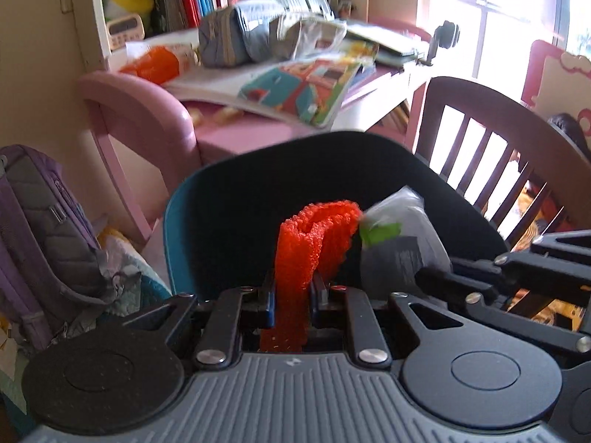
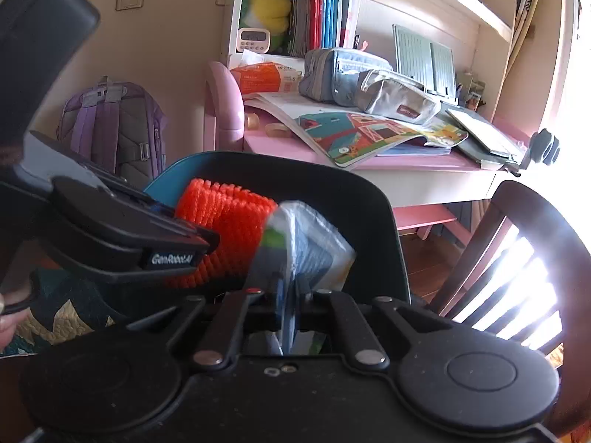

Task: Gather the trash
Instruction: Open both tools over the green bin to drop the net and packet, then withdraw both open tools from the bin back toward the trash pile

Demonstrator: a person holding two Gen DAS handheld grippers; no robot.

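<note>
Now | left hand-held gripper [image 1: 291, 291] clamps orange foam net [image 1: 314, 243] | right hand-held gripper [image 2: 290, 295] clamps plastic wrapper [image 2: 310, 243]

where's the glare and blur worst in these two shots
Left wrist view: the window blows out white, and the desk clutter and plastic wrapper are motion-smeared. Right wrist view: backlight washes out the chair slats; the wrapper is blurred, the picture book sharper. Both bend toward the edges.

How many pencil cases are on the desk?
2. A blue-grey pencil case sits nearer the shelf, and a silver pencil case lies beside it on the open book. Others may be hidden.
</note>
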